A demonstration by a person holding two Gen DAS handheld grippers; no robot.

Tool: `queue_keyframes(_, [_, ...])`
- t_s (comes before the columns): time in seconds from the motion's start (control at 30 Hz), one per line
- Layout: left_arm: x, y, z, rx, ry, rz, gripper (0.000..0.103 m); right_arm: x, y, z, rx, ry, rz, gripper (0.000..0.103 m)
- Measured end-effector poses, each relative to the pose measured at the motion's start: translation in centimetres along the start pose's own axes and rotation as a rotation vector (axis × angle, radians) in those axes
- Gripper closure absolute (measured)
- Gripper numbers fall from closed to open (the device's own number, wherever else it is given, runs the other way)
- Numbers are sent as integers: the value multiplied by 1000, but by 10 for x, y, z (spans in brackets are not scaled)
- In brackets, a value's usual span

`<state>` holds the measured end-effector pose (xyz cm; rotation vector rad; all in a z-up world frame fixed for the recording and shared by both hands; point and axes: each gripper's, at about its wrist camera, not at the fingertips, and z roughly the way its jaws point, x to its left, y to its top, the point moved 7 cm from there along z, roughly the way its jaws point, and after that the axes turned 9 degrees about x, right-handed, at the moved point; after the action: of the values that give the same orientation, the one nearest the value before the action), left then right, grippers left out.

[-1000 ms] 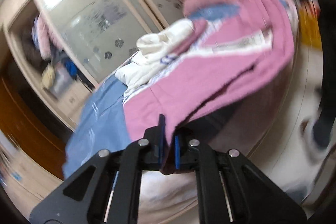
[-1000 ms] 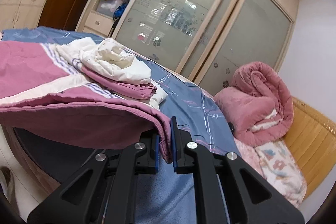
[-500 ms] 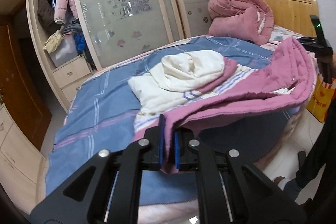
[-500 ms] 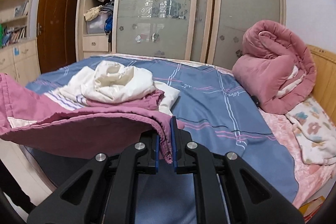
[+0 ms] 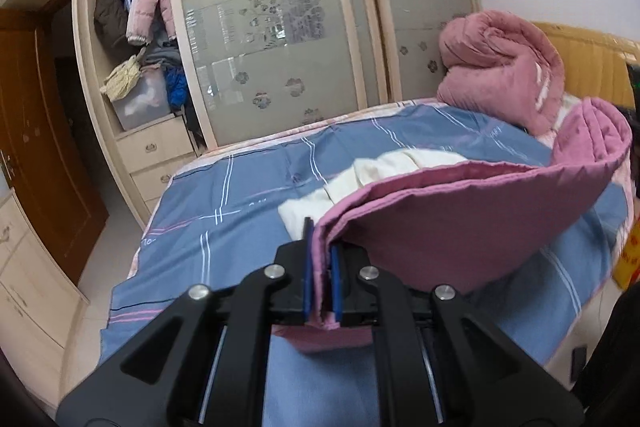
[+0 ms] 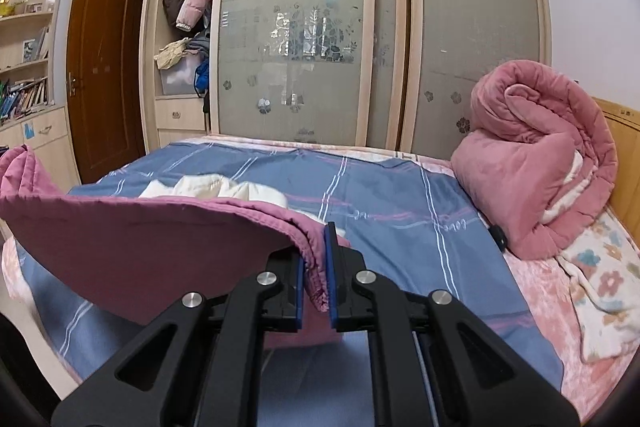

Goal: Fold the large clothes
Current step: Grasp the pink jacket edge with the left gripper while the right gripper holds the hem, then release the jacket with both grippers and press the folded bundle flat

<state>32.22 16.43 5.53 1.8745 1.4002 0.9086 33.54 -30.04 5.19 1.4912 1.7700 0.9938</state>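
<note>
Keep left gripper (image 5: 320, 267) and right gripper (image 6: 314, 267) clamped on large pink quilted cloth (image 5: 460, 223); hold edge taut and level above blue striped bed sheet (image 6: 392, 195).

My right hand-held gripper (image 6: 314, 267) is clamped on a bunched corner of the pink quilted cloth (image 6: 160, 247), its blue pads (image 6: 330, 259) pressing the fabric between them. From that corner the cloth stretches away to my left, lifted above the bed (image 6: 400, 227), with its far end rising at the left edge of the view. Behind the raised edge a heap of white clothing (image 6: 224, 189) lies on the blue checked sheet. A rolled pink duvet (image 6: 540, 163) sits at the head end on the right, beside a floral blanket (image 6: 604, 287). Frosted wardrobe doors (image 6: 296, 27) stand behind.
</note>
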Motion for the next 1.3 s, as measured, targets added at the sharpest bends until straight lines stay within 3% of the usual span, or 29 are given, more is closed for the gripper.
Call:
queue_keyframes(0.23, [24,47,75,25,-5,-105,97,-12,38,66,11,-4,60,94])
queue_keyframes(0.57, [74,85,203,104,36,-213,97,-42,81,198,89,-56,155,94])
queue_keyframes(0.77, [85,98,292,164,80,-170,97,-59,72,291,202,-127,166,94])
queue_keyframes(0.93, [80,72,368,256,74,-167,95,-63,46,347,290,-158,161,94])
queue_keyframes(1.03, [80,57,389,273,98,-156,83,-61,30,366,318,-163,173,93])
queue_keyframes(1.07, [83,52,395,278,131,-164,56,-63,25,371,329,-163,184,92])
queue_keyframes(1.1, [93,49,396,272,201,-190,20,-64,21,373,336,-163,191,88])
queue_keyframes(1.13, [105,48,394,254,264,-227,7,-67,19,375,343,-173,199,77])
queue_keyframes(1.17, [113,47,390,233,272,-255,2,-72,19,373,342,-192,215,69])
queue_keyframes(1.23, [127,53,380,207,226,-295,2,-83,26,361,300,-230,256,31])
queue_keyframes(1.3, [133,68,356,134,278,-261,2,-102,42,333,200,-312,329,21])
